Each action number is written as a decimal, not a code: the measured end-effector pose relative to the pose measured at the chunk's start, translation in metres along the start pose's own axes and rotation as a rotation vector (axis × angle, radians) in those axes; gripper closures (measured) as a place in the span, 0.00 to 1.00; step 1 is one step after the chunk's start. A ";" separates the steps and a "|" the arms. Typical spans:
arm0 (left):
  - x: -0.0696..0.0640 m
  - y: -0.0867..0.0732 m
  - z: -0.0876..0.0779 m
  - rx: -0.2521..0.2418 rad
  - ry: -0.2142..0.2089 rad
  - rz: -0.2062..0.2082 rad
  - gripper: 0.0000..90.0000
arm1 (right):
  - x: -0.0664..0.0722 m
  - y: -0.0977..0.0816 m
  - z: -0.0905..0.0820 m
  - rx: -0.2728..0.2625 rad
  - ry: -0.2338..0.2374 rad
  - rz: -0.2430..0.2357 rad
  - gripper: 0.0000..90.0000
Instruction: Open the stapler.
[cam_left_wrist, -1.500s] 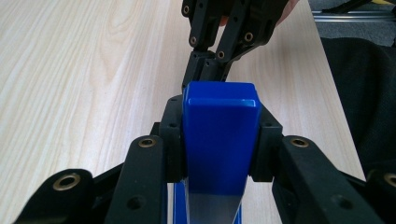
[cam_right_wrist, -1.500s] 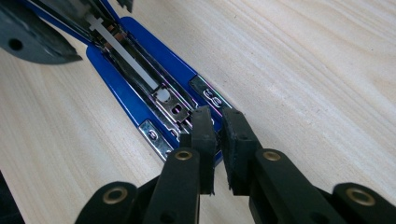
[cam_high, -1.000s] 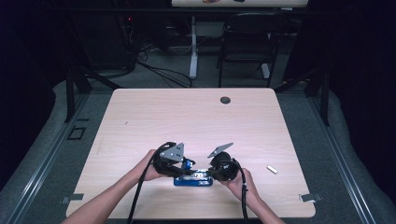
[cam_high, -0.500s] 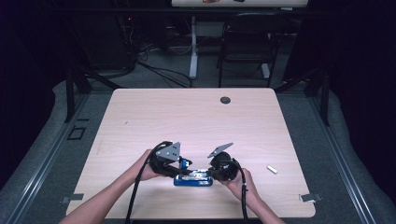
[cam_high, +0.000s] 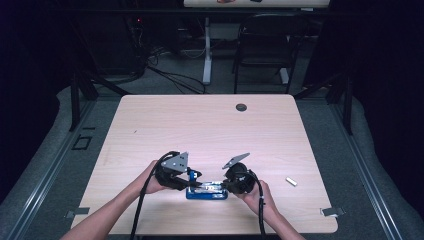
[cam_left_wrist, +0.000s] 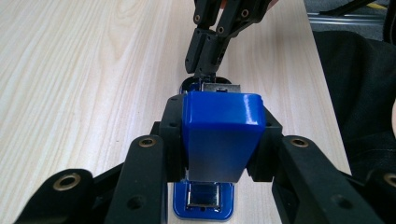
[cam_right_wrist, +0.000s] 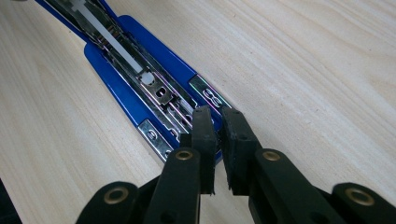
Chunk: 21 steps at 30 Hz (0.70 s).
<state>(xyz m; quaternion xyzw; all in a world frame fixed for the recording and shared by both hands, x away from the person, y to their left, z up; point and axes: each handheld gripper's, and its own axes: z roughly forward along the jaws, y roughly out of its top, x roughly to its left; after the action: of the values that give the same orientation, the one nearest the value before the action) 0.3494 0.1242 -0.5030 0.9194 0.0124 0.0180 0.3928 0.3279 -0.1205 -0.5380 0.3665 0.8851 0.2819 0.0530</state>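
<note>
Two grippers working one blue plastic-and-metal stapler (cam_high: 206, 190), lying near front edge of pale wood-grain surface (cam_high: 210, 130). Left gripper (cam_left_wrist: 219, 140) clamped on raised blue lid. Right gripper (cam_right_wrist: 217, 135) nearly closed, tips at open metal staple channel, opposite end; nothing visibly pinched. Best: hold lid steady, keep base flat. Farther right, small white piece (cam_high: 291, 181), well apart.

Wooden table (cam_high: 200, 130) – dark round grommet (cam_high: 241, 107) near far edge; small white piece (cam_high: 291, 181) at right; black chair (cam_high: 262, 45) behind.
</note>
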 end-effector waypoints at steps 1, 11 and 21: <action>0.000 0.000 0.000 0.001 0.001 0.000 0.73 | 0.000 0.000 0.000 0.000 0.000 0.000 0.95; 0.000 -0.003 -0.003 -0.001 -0.001 -0.007 0.74 | 0.000 0.000 0.000 0.004 -0.002 -0.005 0.95; 0.001 -0.006 -0.006 -0.002 -0.004 -0.012 0.74 | 0.000 0.000 0.000 0.005 -0.003 -0.002 0.95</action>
<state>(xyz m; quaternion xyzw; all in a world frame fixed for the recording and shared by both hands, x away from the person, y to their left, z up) 0.3500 0.1322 -0.5033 0.9189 0.0171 0.0137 0.3939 0.3279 -0.1206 -0.5377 0.3662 0.8861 0.2790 0.0535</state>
